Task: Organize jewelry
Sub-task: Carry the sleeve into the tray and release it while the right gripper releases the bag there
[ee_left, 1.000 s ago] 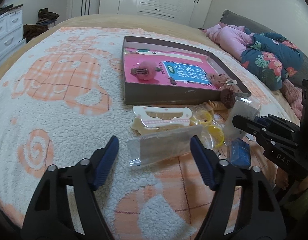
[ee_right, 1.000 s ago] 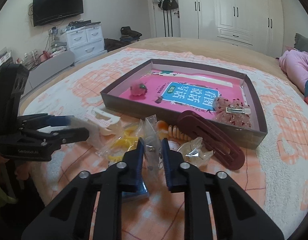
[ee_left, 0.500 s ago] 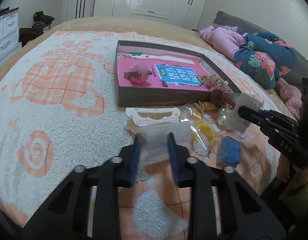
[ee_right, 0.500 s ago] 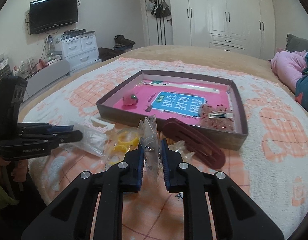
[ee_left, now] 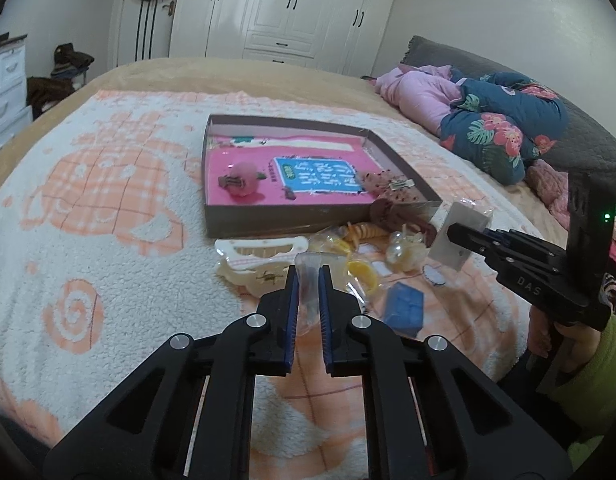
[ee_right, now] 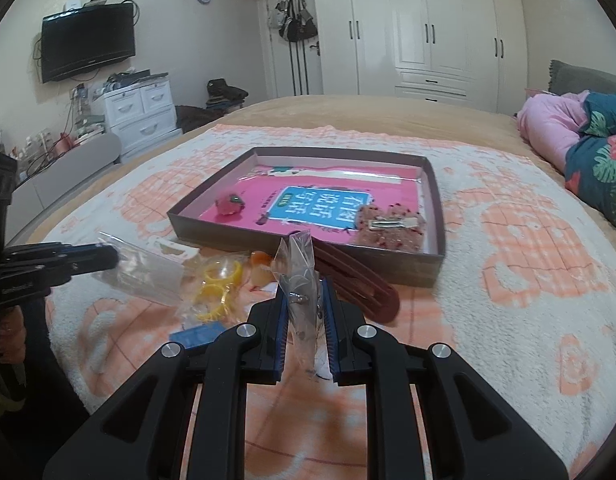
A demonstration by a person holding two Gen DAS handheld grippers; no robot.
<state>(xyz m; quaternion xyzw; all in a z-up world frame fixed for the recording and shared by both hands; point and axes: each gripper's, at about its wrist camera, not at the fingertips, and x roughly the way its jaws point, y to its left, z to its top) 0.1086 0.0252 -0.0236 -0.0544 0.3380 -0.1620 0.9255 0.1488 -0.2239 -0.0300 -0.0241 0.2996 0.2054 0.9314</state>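
Two clear plastic jewelry packets are up off the bed, each pinched in a claw, just in front of the brown tray [ee_left: 320, 216]. The left gripper [ee_left: 308, 276] is clamped on a flat clear bag [ee_left: 306, 276]; its jaws have just been closing and the bag now sits edge-on between the blue pads. In the right-wrist view that bag [ee_right: 147, 270] hangs from the left claw [ee_right: 107, 258] at the pic's left, w/ the tray beyond it. The right gripper [ee_right: 303, 300] is clamped on a crinkled packet [ee_right: 297, 276] w/ small metal pieces inside; from the left cam the same claw [ee_left: 454, 234] holds it [ee_left: 460, 236] by the tray's near right corner.

Inside the tray: a pink book, a pink fuzzy clip [ee_left: 241, 184] toward the left, a sequined clip [ee_right: 390, 226] toward the right. Loose against the tray's near wall: a cream hair claw [ee_left: 259, 256], yellow rings [ee_right: 219, 280], a dark red clip [ee_right: 360, 284], a blue box [ee_left: 404, 310]. All rest on an orange-and-white blanket [ee_left: 99, 240] over the bed. A green sleeve [ee_left: 596, 376] shows behind the right gripper.
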